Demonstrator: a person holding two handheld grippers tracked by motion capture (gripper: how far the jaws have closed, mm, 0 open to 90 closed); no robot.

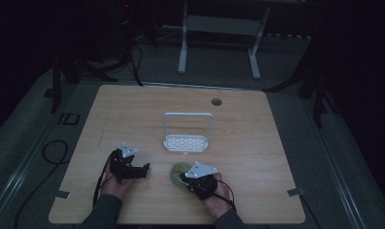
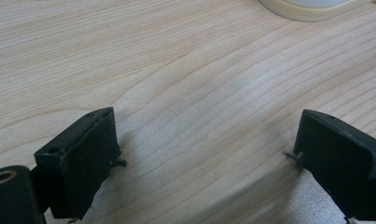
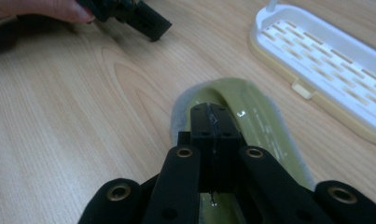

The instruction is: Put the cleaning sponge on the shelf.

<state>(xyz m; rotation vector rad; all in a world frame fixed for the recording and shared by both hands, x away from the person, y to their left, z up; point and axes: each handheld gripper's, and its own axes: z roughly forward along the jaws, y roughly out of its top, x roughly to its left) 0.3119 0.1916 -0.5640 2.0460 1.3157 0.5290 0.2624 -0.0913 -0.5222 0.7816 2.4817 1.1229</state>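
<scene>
Left gripper [image 2: 204,158] open over wooden table [image 1: 133,114]; dark room.

Each hand carries a black tool: the left tool [image 1: 143,169] and right tool [image 1: 185,177] both wear a grey three-cornered plate and trail a black cable. Brass-ringed screw holes dot the black arms, and grey sleeves cover both forearms

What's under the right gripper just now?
A shallow green dish on the table. The right gripper is over its near part, jaws together. The dish's far rim and right side show; what lies directly beneath the jaws is covered, so I cannot tell whether they pinch the rim.
</scene>
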